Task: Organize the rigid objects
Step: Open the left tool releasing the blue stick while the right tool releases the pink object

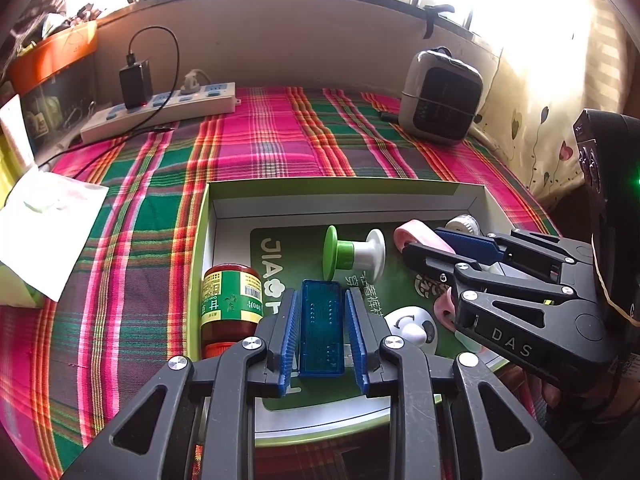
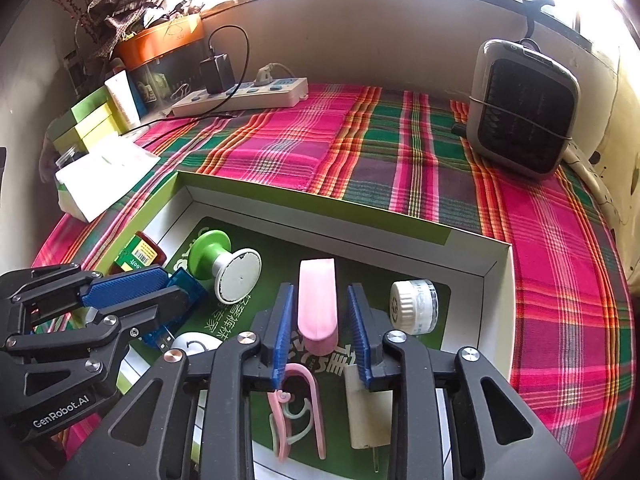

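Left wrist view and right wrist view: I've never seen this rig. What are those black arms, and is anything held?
Each picture comes from a fisheye camera on a handheld gripper, looking along its two black fingers with blue pads. There is no robot: a person carries both. The left gripper straddles a blue translucent case. The right gripper straddles a pink plastic piece. Small gaps show beside both, so the jaws are open and nothing is gripped. Both items lie in a shallow cardboard box on a plaid cloth, with a green-and-white spool, a red jar and a small white-capped jar.
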Tool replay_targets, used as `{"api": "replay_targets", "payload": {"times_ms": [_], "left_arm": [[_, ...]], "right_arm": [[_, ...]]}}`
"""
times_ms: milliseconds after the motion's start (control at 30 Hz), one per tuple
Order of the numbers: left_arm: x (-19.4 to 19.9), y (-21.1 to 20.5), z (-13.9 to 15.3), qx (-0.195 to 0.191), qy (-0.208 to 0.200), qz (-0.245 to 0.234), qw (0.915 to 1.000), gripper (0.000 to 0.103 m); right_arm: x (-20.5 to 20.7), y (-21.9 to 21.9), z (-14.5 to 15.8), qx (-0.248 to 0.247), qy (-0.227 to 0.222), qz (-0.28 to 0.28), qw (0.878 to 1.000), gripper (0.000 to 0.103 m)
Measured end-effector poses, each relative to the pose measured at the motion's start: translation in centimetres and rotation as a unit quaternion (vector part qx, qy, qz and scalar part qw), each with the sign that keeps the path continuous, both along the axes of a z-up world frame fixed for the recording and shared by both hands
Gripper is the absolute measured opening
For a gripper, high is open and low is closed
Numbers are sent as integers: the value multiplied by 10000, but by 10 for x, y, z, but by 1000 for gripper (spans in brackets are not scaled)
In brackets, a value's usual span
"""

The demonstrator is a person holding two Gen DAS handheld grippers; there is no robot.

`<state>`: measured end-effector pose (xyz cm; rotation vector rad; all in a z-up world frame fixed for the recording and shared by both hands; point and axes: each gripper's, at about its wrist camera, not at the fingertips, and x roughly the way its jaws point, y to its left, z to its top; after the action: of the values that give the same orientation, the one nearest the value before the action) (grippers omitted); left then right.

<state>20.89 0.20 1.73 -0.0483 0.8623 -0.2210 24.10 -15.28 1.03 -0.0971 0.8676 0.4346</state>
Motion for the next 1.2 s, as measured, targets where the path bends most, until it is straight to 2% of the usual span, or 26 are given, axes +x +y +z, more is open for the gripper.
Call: {"api": "replay_targets", "payload": {"times_ms": [67, 233, 367, 433, 567, 700, 1200], "left_arm": [[-1, 0, 1, -17, -8, -4, 10000, 25], [-3, -1, 2, -53, -25, -23, 10000, 28], [-9, -4, 5, 180, -177, 1, 9997, 34], [-9, -2, 6, 134, -164, 23, 9998, 34], [-11, 0, 9, 176, -214, 83, 9996, 34], [-16, -2, 11, 312, -315, 92, 9990, 34], [-28, 0, 18, 272, -442, 115, 9986, 35]], "right_arm": [[0, -1, 1, 30, -12, -2, 10000, 34], [-1, -3, 3, 73, -44, -1, 10000, 35], [-4, -5, 5, 106, -77, -24, 9999, 35], [-5, -6, 6, 107, -93, -51, 9999, 36], [-7, -9, 7, 111, -95, -85, 9999, 45], [-9, -10, 8, 130, -102, -78, 9998, 45], [-23, -14, 14, 146, -183, -80, 9997, 45]]}}
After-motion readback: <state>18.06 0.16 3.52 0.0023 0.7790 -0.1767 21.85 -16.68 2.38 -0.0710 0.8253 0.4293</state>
